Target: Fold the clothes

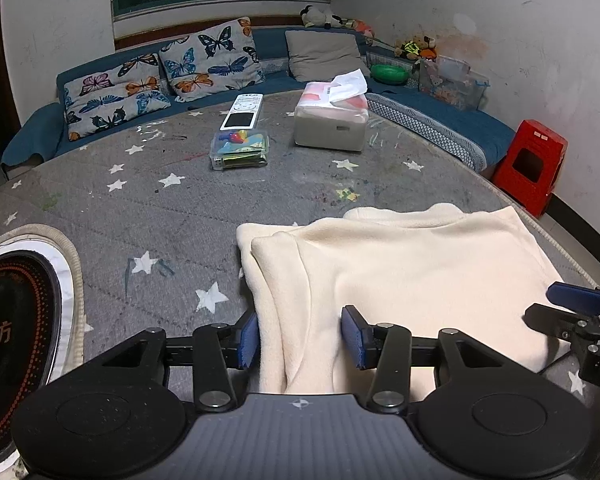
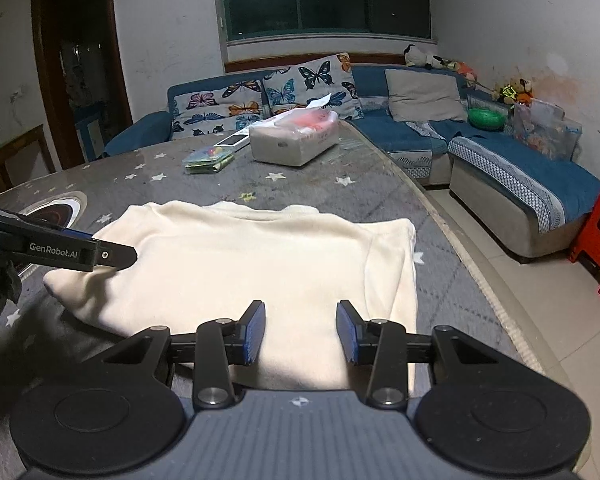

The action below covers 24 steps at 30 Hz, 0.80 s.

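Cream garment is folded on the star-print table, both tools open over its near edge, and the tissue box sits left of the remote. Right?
Not quite: in the left wrist view the tissue box sits right of the remote, not left. The rest holds: the cream garment lies folded on the table, with the left tool and right tool open over its near edge.

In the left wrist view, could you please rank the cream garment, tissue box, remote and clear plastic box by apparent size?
1. Cream garment, by far the largest, though it is also nearest the camera.
2. Tissue box.
3. Clear plastic box and remote: these look alike in area, so I will not rank them.
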Each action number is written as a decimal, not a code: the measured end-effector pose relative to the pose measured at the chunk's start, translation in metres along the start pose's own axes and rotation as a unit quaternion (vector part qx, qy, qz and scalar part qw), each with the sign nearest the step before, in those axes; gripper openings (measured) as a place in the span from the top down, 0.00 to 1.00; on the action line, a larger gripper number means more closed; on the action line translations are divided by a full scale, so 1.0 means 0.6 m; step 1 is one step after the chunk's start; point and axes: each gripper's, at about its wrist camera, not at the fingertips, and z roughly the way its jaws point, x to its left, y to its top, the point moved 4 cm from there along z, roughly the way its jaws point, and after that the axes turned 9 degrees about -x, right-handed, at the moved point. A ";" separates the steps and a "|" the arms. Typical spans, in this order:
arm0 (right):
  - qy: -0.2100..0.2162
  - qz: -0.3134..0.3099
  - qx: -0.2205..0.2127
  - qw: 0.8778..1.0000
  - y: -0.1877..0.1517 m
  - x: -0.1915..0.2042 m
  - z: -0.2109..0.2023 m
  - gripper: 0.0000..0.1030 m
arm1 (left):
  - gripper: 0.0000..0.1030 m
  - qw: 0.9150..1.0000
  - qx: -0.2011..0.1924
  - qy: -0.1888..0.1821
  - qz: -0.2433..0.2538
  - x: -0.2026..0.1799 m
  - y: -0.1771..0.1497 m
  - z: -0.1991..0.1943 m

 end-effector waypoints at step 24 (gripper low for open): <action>-0.002 -0.005 -0.001 1.000 0.028 0.001 -0.013 0.61 | 0.44 1.000 -0.013 0.000 0.023 0.004 -0.018 -0.019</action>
